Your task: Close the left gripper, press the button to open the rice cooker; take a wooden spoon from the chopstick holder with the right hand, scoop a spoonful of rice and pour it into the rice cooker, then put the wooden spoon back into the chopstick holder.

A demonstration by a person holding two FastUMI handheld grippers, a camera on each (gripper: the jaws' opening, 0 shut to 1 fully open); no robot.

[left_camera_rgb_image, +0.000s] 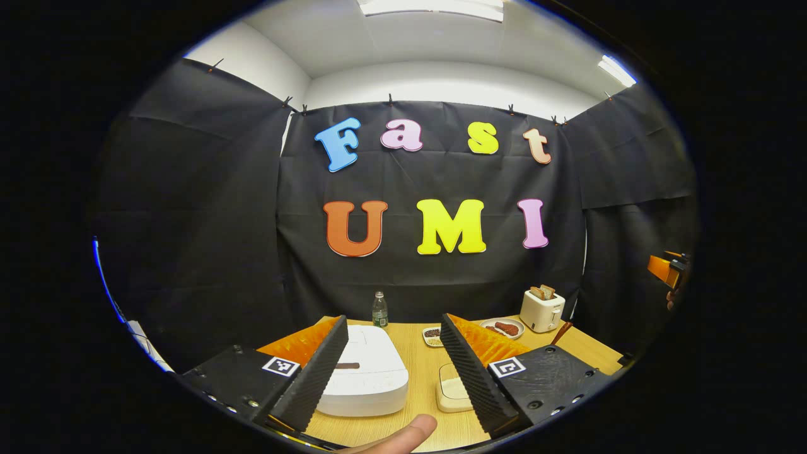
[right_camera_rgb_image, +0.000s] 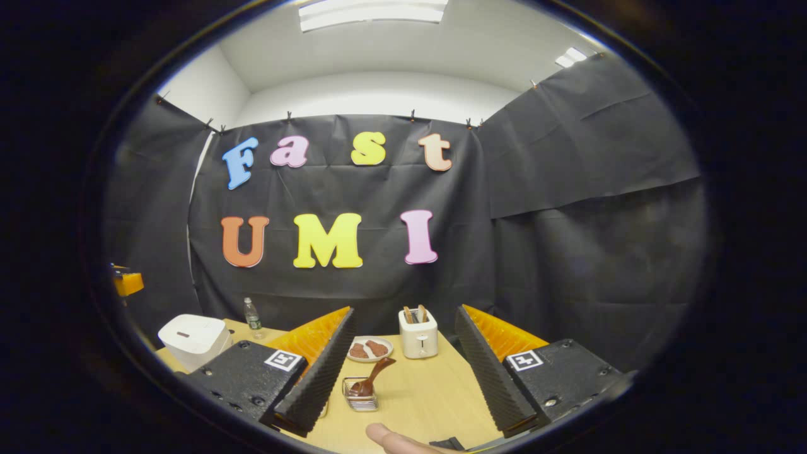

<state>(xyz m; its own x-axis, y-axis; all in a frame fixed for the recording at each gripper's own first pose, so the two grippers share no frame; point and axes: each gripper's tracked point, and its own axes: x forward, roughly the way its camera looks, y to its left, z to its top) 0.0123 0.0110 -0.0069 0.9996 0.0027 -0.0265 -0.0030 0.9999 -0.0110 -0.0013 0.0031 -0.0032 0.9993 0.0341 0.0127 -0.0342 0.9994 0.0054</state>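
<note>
In the left gripper view the white rice cooker sits on the wooden table with its lid down, a dark button on its top. My left gripper hangs open above it with nothing between the fingers. A beige tub stands right of the cooker, partly hidden by a finger. In the right gripper view a wire chopstick holder holds a brown wooden spoon. My right gripper is open and apart from it, above the table. The rice cooker is far to the left.
A white toaster with bread, a plate of reddish food and a small bottle stand at the back. A small dish of grains sits behind the tub. A thumb shows at the near edge.
</note>
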